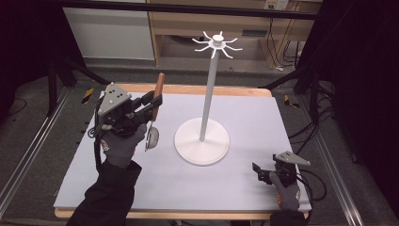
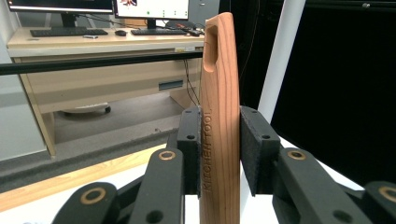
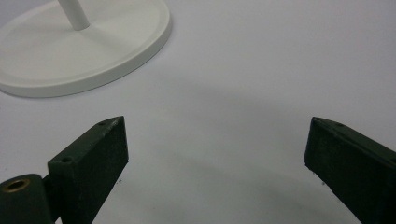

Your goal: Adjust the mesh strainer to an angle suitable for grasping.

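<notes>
**Three cameras, one shared stand**

The high view looks forward and down over the whole table (image 1: 244, 188); the left gripper view sits close behind its jaws, facing level toward twelve o'clock; the right gripper view tilts down near the tabletop, sharing the white stand (image 3: 93, 56) at eleven o'clock with the high view.

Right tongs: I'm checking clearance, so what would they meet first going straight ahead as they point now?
Probably the bare table top; the right tongs stand open and angled down at it. The white stand's base lies off to one side.
</notes>
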`<state>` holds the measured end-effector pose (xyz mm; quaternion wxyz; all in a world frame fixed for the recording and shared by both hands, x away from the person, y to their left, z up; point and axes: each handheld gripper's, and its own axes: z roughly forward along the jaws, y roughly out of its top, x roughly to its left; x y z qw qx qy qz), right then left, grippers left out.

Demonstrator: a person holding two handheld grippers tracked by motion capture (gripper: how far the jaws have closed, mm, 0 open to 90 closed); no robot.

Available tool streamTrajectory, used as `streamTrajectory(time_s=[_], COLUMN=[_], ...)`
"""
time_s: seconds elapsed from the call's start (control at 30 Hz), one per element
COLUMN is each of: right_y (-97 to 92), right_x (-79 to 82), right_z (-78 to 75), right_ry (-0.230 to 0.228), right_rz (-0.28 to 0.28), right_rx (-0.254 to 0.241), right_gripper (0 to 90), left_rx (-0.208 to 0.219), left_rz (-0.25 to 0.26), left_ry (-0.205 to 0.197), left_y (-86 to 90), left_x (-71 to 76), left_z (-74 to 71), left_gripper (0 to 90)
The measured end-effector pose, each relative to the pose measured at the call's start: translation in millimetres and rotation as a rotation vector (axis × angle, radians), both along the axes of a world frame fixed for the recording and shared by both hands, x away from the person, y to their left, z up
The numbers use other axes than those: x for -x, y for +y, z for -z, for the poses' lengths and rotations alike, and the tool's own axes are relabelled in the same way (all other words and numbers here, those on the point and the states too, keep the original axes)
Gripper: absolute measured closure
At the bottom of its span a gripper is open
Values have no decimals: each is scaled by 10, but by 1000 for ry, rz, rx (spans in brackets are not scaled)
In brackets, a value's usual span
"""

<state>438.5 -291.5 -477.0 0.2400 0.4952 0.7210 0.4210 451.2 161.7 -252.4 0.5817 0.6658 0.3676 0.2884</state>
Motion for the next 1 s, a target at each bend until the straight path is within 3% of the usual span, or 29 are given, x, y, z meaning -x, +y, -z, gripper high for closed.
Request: streamTrajectory(time_s=[1.0], right_y=[8], right_x=[-8], right_z=[5], right_ry=[1], right_rz=[-6], right_rx=[-15], right_gripper=[66], left_rx=[32], left_rz=[17], left_ry=[-54], left_y=[-225], left_x=[-116], left_z=[-375], left_gripper=[706])
